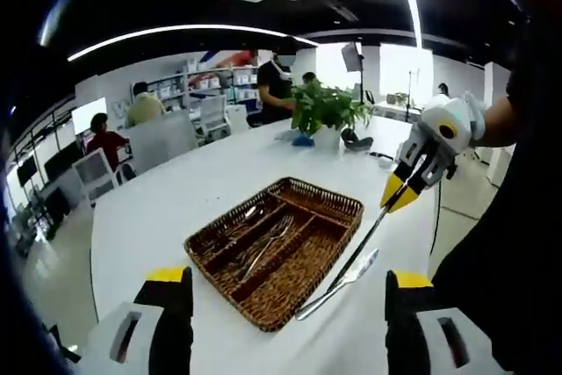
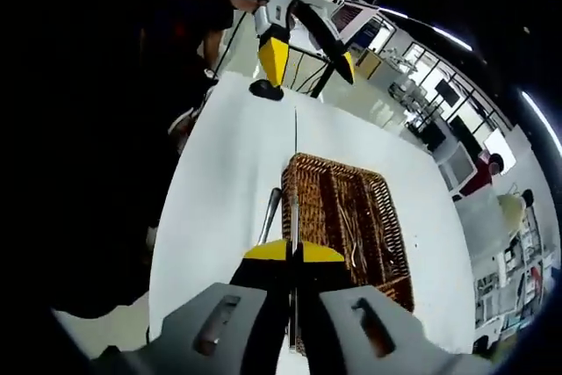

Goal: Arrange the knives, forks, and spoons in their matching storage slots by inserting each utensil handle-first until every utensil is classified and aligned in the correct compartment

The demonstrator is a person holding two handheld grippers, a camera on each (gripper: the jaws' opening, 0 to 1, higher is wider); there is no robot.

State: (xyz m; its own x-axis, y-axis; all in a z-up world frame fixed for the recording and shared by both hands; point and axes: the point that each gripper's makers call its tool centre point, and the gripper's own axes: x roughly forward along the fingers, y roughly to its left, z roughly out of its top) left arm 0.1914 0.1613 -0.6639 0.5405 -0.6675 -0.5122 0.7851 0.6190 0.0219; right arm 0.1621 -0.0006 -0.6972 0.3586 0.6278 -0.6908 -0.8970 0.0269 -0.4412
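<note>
A brown wicker tray [image 1: 303, 274] with long compartments lies on the white table, and several forks and spoons [image 1: 263, 243] rest in its middle slots. My left gripper [image 1: 288, 277] hovers open in front of it, jaws wide apart with nothing between them. My right gripper [image 1: 399, 192] comes in from the right, shut on a dark-handled knife [image 1: 362, 245] that slants down toward the tray's right side. A second silver knife [image 1: 338, 289] lies on the table beside the tray. In the right gripper view, my right gripper [image 2: 294, 250] pinches the knife [image 2: 296, 173] edge-on over the tray [image 2: 386, 217]; the loose knife [image 2: 270, 208] lies left of it. The left gripper [image 2: 309, 61] is beyond.
A potted plant [image 1: 327, 111] and a black object [image 1: 356, 140] stand at the table's far end. People sit at desks behind, with chairs [image 1: 95, 173] to the left. The table edge [image 2: 180, 208] runs close to a person's dark clothing.
</note>
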